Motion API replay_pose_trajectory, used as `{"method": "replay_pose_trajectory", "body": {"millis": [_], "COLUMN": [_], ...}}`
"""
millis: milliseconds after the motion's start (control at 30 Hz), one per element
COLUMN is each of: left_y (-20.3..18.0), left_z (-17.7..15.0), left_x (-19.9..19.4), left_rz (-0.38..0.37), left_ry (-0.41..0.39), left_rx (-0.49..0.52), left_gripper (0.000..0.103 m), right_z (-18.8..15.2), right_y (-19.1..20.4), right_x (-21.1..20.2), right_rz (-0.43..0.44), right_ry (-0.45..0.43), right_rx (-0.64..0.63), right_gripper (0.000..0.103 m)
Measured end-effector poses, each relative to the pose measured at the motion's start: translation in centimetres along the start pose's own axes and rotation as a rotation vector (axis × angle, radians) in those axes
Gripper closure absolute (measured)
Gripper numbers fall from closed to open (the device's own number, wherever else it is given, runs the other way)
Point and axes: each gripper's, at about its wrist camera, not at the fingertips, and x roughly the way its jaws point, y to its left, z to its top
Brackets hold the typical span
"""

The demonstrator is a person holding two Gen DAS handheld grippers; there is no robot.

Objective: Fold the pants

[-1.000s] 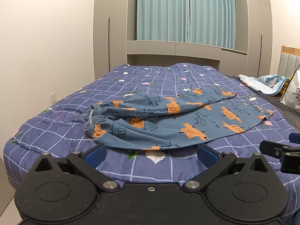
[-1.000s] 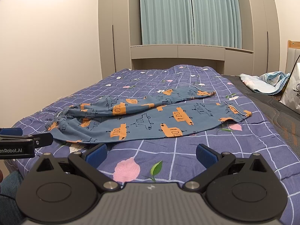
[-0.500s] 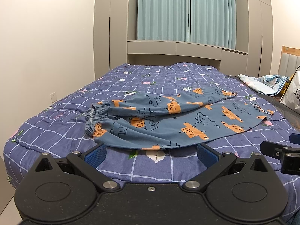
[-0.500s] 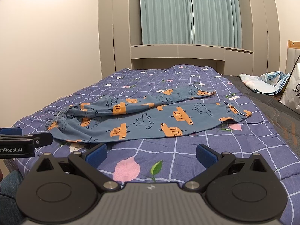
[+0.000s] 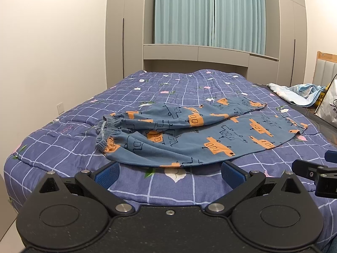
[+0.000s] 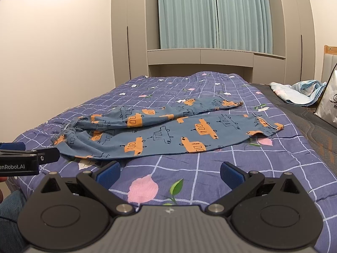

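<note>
Blue pants [image 5: 189, 135] [image 6: 168, 130] with orange vehicle prints lie spread across the bed, waistband [image 5: 105, 135] to the left, leg cuffs [image 6: 269, 124] to the right. One leg lies partly over the other. My left gripper [image 5: 169, 172] hovers open just short of the pants' near edge, nothing between its blue pads. My right gripper [image 6: 169, 174] stands open over the quilt, a little back from the near leg. Each gripper shows at the edge of the other's view.
The purple checked quilt [image 5: 63, 147] covers the bed [image 6: 284, 168]. A light blue blanket [image 5: 294, 92] and a white bag [image 5: 328, 105] sit at the right. Grey wardrobes [image 5: 124, 31] and teal curtains [image 5: 210, 12] stand behind. A white wall [image 5: 52, 52] runs along the left.
</note>
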Motion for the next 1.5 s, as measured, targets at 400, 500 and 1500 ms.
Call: {"method": "replay_pose_trajectory", "body": {"millis": [400, 500, 1500], "left_y": [0.0, -0.1, 2.2], "left_z": [-0.2, -0.3, 5.7], "left_x": [0.1, 0.4, 9.0], "left_rz": [0.001, 0.008, 0.214], "left_ry": [0.008, 0.015, 0.172], "left_rx": [-0.001, 0.000, 0.004], "left_gripper": [0.000, 0.000, 0.000], "right_z": [0.0, -0.1, 4.6], "right_y": [0.0, 0.1, -1.0], "right_x": [-0.1, 0.0, 6.3], "right_rz": [0.001, 0.000, 0.002], "right_ry": [0.002, 0.003, 0.100], "right_rx": [-0.002, -0.003, -0.116], "right_gripper": [0.000, 0.000, 0.000]}}
